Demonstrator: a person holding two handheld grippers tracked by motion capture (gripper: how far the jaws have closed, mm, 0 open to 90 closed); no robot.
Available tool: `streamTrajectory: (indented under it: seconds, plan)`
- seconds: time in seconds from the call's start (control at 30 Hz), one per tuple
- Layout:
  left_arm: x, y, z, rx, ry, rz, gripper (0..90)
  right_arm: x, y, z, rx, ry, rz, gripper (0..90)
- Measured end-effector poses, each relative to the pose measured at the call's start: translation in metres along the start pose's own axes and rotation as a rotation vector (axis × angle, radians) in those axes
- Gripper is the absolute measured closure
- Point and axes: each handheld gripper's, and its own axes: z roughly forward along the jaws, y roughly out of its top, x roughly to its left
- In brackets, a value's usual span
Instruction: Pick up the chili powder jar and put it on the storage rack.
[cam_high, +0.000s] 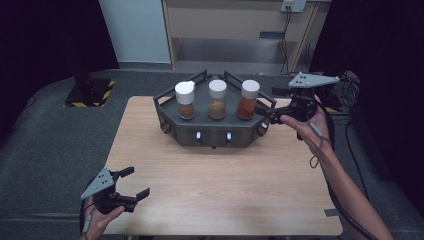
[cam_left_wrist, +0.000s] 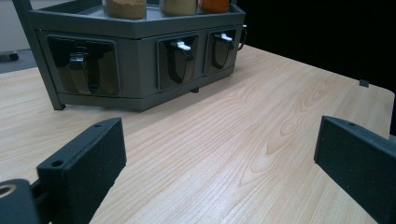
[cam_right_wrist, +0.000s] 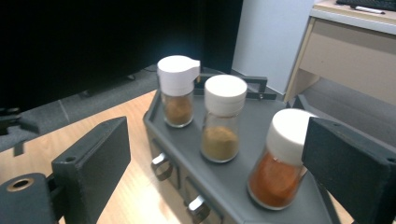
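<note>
three spice jars stand in a row on the grey rack (cam_high: 212, 127) at twelve o'clock on the tabletop (cam_high: 220, 190). we see the right hand-held gripper (cam_high: 261, 111) at two o'clock, jaws wide apart and gripping nothing, just beside the red-powder jar (cam_high: 248, 99), whose white cap sits next to one jaw. the left hand-held gripper (cam_high: 134, 183) hovers at seven o'clock, jaws spread wide and empty.
</note>
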Motion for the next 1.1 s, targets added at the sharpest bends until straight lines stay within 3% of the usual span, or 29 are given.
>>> streamTrajectory:
  seconds: [0.37, 0.73, 1.1]
  plan:
    - [0.0, 0.0, 0.0, -0.002, 0.0, -0.002, 1.3, 0.022, -0.035, -0.03, -0.015, 0.013, -0.013, 7.7]
    - [0.0, 0.0, 0.0, -0.001, -0.002, -0.001, 1.3, 0.04, -0.067, -0.055, -0.006, -0.015, -0.02, 7.4]
    - [0.0, 0.0, 0.0, 0.0, -0.003, 0.001, 1.3, 0.054, -0.098, -0.07, -0.002, -0.043, 0.002, 7.4]
